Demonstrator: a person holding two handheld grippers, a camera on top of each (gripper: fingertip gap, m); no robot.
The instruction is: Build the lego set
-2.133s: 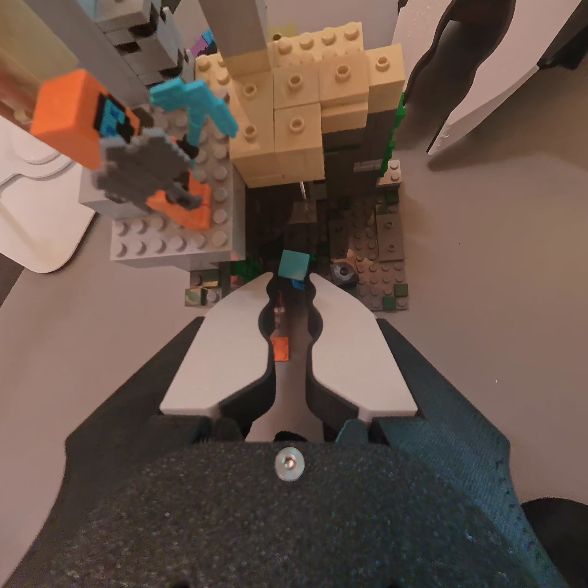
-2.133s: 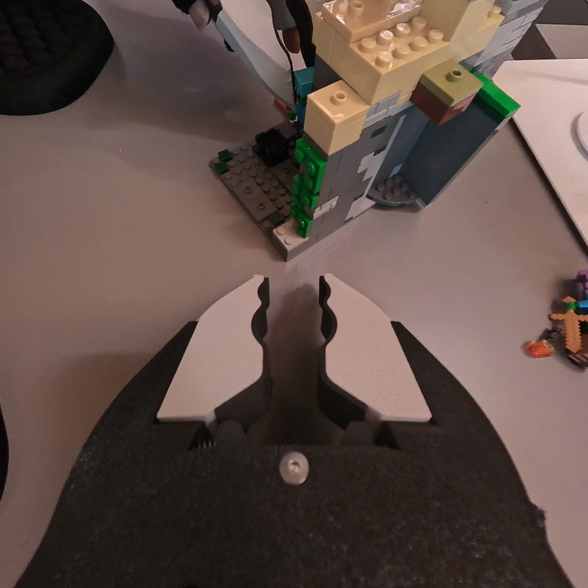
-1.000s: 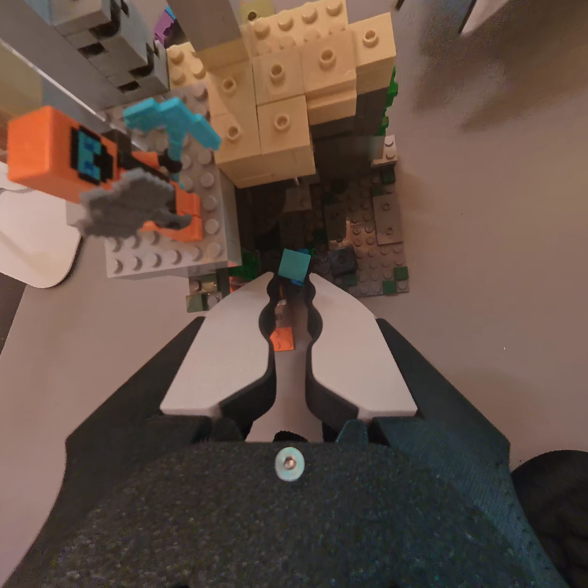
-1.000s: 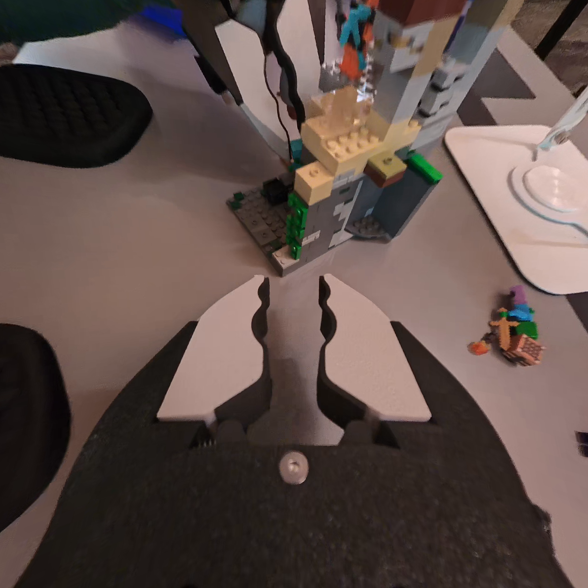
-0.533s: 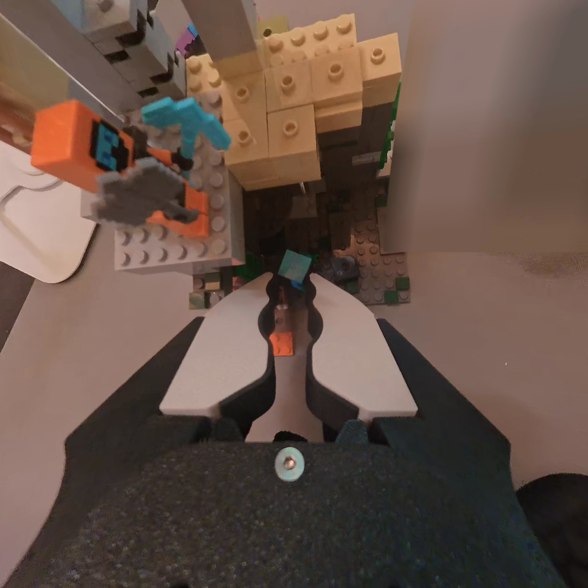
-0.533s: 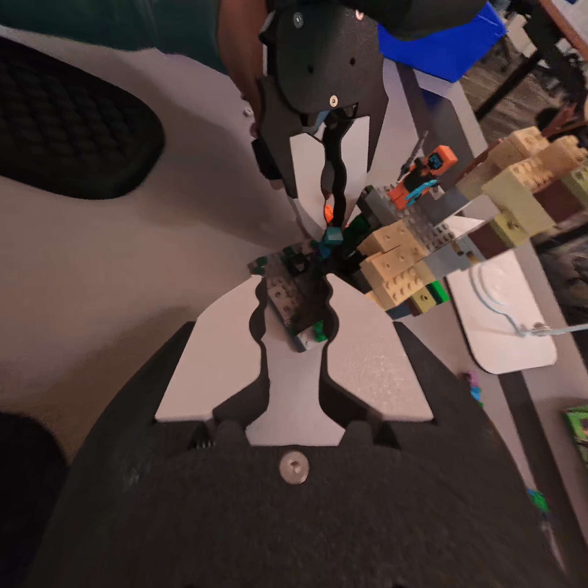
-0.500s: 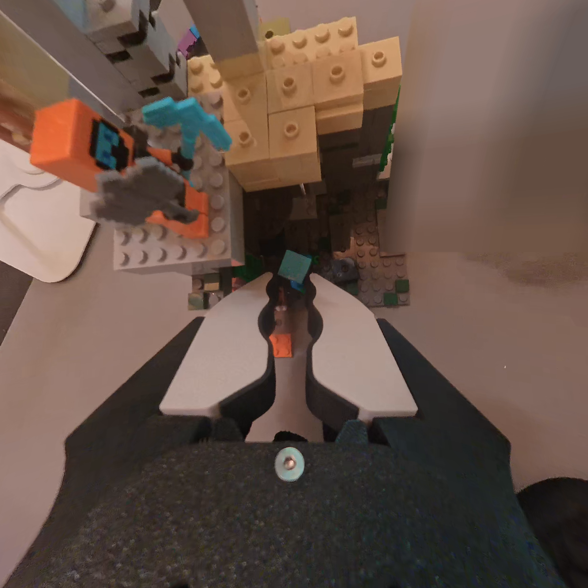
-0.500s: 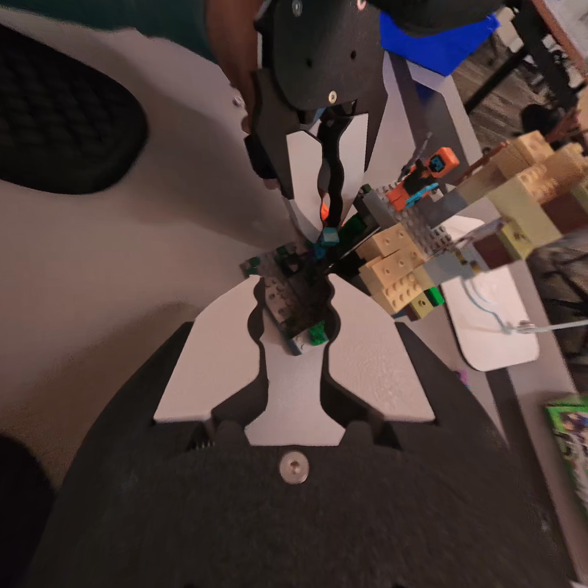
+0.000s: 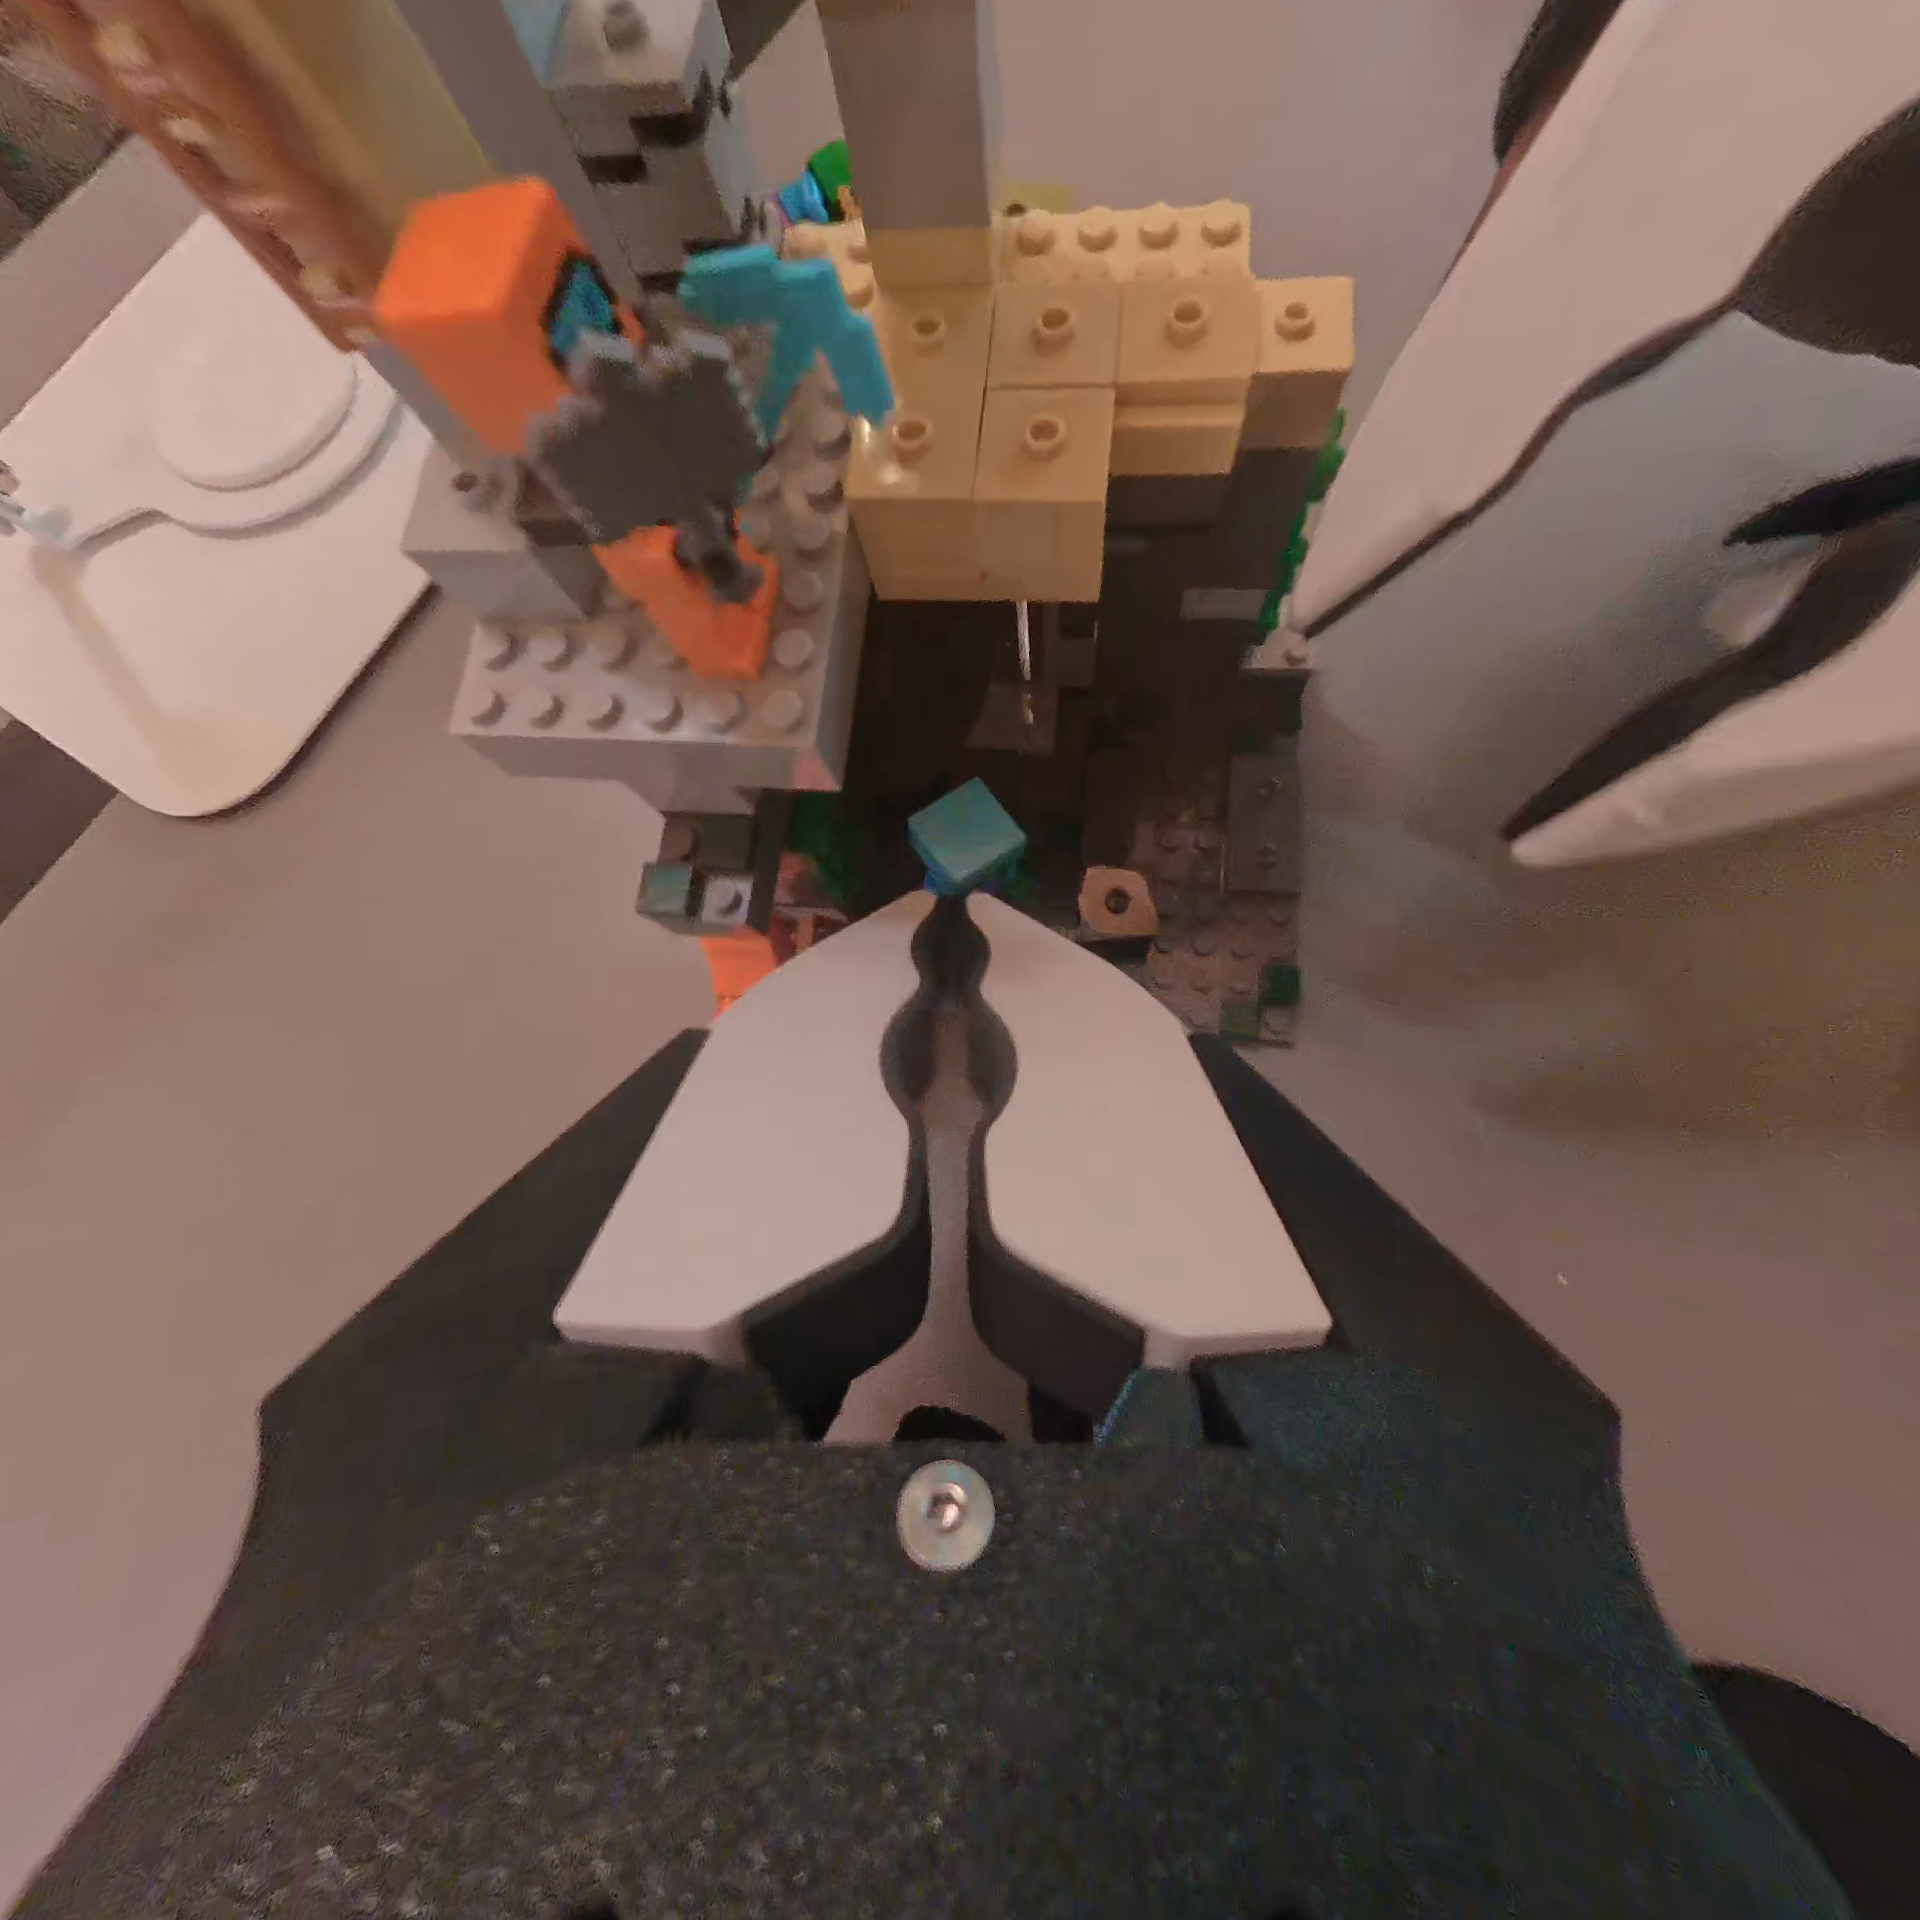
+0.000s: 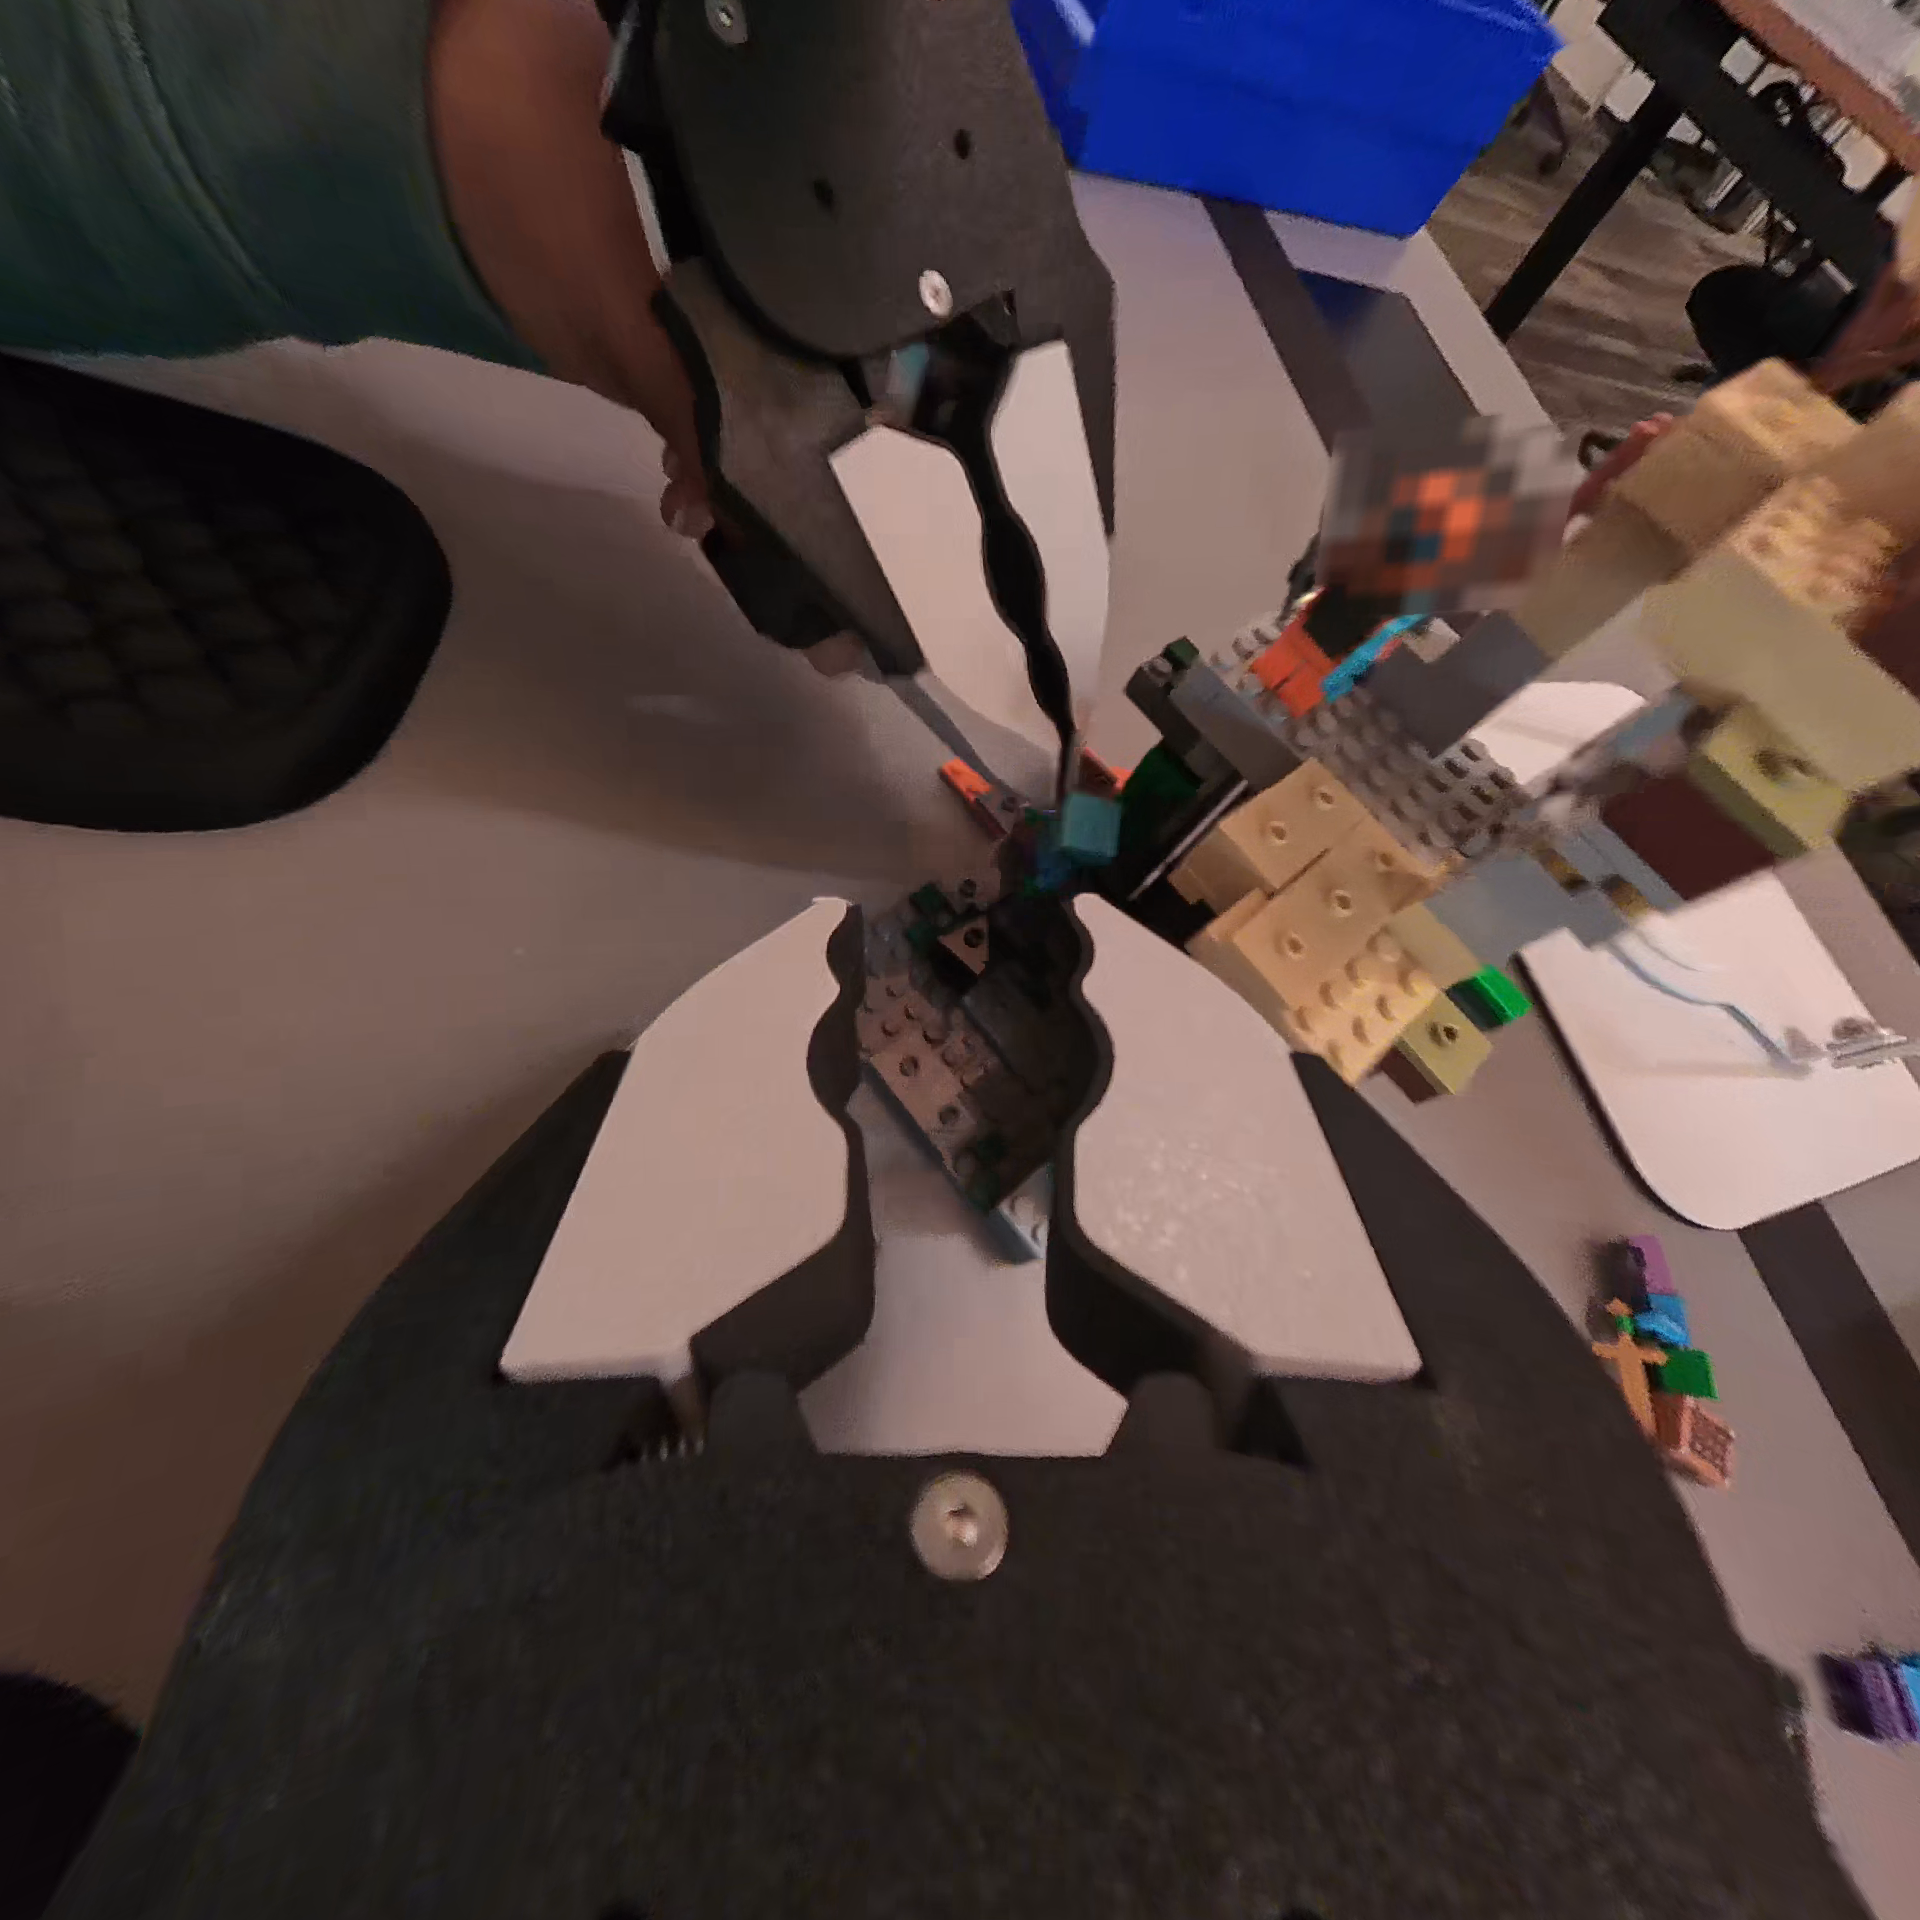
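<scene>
Teal-headed minifigure [image 9: 964,837] is pinched between the left gripper's [image 9: 948,902] nearly shut fingers above the lego set [image 9: 1049,436]; the right gripper's [image 10: 961,906] fingers are spread wide.

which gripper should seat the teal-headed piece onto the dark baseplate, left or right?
Left. The left gripper is already shut on the teal-headed piece, directly over the dark baseplate. The right gripper is open and empty, hovering over the baseplate's near edge, likely better for bracing the build.
</scene>
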